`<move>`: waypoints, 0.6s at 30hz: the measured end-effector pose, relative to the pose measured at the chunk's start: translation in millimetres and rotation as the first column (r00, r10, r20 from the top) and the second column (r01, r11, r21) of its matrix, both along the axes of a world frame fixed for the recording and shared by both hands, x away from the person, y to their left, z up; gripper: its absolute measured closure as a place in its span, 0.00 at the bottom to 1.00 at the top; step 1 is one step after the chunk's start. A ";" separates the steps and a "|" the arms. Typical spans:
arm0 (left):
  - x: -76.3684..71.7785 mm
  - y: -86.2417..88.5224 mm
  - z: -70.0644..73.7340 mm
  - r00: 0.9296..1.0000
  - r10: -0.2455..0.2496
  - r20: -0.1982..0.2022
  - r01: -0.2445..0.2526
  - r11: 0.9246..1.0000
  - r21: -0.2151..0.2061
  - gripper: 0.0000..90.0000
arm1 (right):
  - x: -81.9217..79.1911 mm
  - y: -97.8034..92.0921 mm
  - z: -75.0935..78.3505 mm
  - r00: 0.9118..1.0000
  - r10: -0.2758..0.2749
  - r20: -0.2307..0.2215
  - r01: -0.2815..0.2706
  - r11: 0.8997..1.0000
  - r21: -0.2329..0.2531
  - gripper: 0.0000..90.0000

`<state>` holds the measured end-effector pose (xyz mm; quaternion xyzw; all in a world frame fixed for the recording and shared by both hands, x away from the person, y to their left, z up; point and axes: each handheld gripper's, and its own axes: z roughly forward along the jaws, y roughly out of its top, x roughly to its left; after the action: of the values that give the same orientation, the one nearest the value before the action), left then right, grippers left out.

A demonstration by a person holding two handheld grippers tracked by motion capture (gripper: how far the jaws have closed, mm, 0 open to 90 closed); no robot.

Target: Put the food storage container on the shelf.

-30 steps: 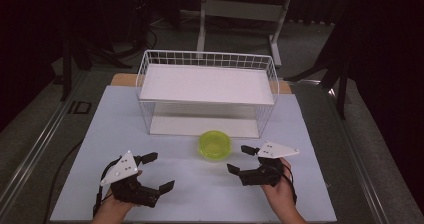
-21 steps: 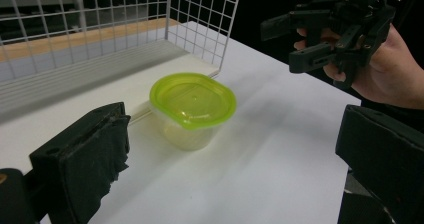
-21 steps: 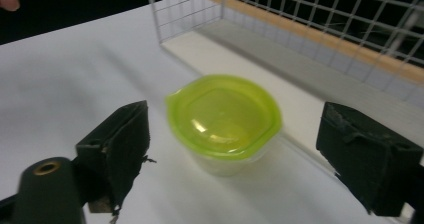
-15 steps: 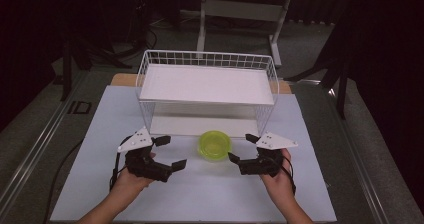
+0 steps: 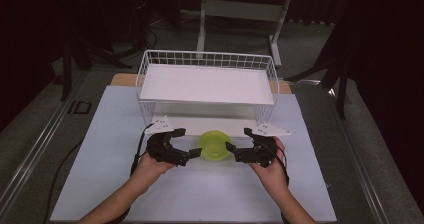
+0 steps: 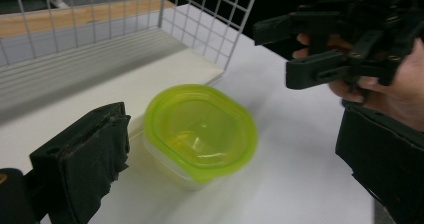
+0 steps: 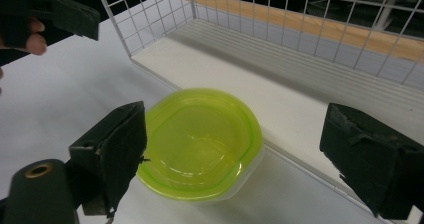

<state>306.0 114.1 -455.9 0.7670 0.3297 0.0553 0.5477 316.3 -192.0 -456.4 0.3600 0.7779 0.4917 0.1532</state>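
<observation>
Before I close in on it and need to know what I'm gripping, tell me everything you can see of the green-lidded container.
The container is a small, low, rounded tub of clear plastic with a translucent lime-green lid pressed on. The lid has a raised rim, a sunken centre and a small tab at one edge. It sits upright on the white table, right beside the front edge of the wire basket. The left gripper and right gripper flank it with jaws open; neither clearly touches it. Any contents cannot be made out.

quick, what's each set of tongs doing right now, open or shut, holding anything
Left tongs: open, holding nothing, beside the green-lidded container.
Right tongs: open, holding nothing, at the container's other side.
</observation>
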 end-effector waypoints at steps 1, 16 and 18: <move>2.2 -1.3 -1.2 1.000 0.013 -0.005 -0.013 1.000 0.006 0.02 | 1.6 0.5 -0.7 1.000 -0.001 -0.009 0.001 1.000 -0.005 0.13; 33.4 -18.5 -31.3 0.984 0.089 -0.156 -0.083 0.995 0.047 0.08 | 19.6 1.9 -25.7 0.992 -0.026 -0.121 0.032 0.998 0.045 0.18; 35.1 -17.9 -35.6 0.978 0.102 -0.181 -0.098 0.995 0.031 0.18 | 20.2 2.5 -28.8 0.992 -0.031 -0.126 0.036 0.999 0.040 0.19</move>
<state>341.1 96.2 -491.5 0.7571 0.4160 0.0160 0.5034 336.5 -189.5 -485.1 0.4064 0.7693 0.4816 0.1047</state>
